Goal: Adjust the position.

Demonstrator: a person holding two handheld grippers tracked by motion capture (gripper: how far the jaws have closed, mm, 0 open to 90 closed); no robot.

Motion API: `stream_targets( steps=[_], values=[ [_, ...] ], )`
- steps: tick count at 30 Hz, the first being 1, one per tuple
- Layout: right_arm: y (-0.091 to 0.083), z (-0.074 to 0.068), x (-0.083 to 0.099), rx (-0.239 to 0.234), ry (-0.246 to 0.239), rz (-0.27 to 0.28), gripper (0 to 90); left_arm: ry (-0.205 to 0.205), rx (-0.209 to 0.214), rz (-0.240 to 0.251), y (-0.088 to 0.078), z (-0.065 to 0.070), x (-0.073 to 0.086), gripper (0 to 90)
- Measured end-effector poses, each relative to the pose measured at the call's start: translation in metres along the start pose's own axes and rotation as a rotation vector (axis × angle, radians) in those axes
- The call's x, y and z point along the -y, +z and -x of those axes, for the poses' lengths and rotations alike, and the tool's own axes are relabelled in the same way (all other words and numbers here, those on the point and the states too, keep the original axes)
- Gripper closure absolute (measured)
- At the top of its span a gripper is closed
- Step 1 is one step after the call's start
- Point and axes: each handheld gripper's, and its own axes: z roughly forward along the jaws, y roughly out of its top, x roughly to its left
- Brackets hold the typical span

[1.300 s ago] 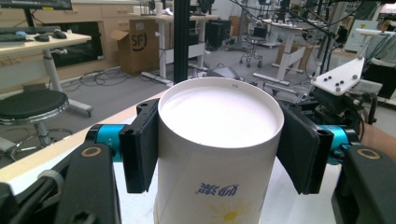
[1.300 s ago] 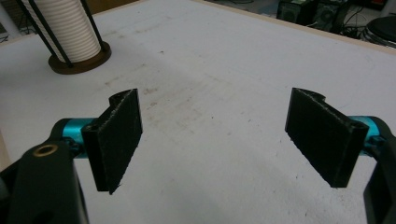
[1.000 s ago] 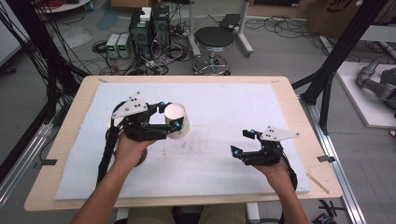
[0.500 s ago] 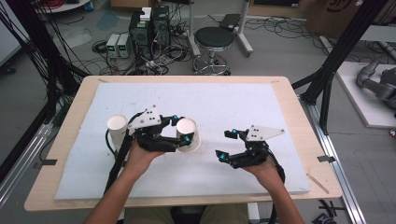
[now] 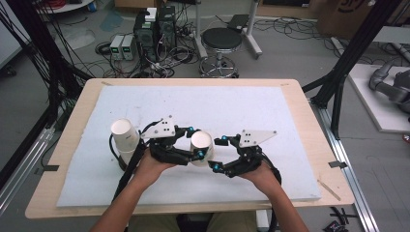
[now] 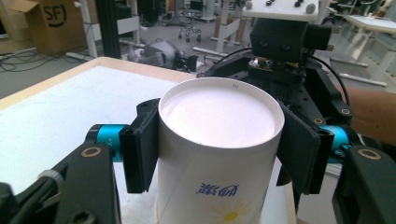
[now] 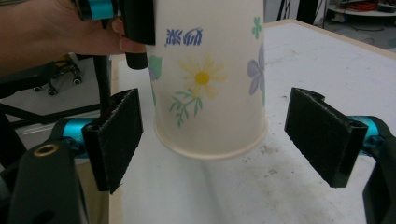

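From the high view, the left gripper (image 5: 202, 149) squeezes an upside-down paper cup (image 5: 201, 145) near the middle of the white mat (image 5: 251, 111). The right gripper (image 5: 217, 153) waits just beside the cup with its jaws apart. A stack of cups (image 5: 124, 140) stands well apart from the held cup, on the far side of the left hand (image 5: 152, 166). I think the job is passing the cup to the right gripper, or pulling two stuck cups apart; it is hard to tell from up here. To do it well, the right jaws should close softly around the wide rim end, because thin paper bends and crushes, and the left one should not let go until the right one holds firm. In the left gripper view, the black jaws press both sides of the cup (image 6: 217, 154), just under its flat round bottom, which faces up. The cup is smooth white paper with blue writing and a yellow daisy. In the right gripper view, the cup (image 7: 210, 79) hangs between the open jaws, not touching them. Its rolled rim floats just above the mat (image 7: 327, 51), which looks scuffed and a bit dirty. The pads (image 7: 116, 135) look rough and foamy, good for gripping slippery paper. Flowers and green leaves are printed round the cup.
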Motion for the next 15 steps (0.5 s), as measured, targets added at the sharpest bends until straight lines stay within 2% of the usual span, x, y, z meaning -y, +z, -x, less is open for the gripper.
stream_targets(
  steps=[5, 12, 13, 15],
  values=[
    [0.005, -0.001, 0.001, -0.027, 0.006, 0.002, 19.4, -0.005, 0.033, 0.008, 0.005, 0.002, 0.002, 36.0],
    [0.009, -0.002, 0.002, -0.042, 0.008, 0.002, 19.8, -0.009, 0.057, 0.012, 0.008, 0.003, 0.003, 36.1],
    [0.01, -0.002, 0.002, -0.048, 0.005, -0.001, 23.6, -0.018, 0.071, 0.017, 0.009, 0.004, 0.003, 36.1],
    [0.011, -0.002, 0.003, -0.049, -0.001, 0.001, 25.0, -0.011, 0.074, 0.017, 0.009, 0.003, 0.003, 36.1]
  ],
)
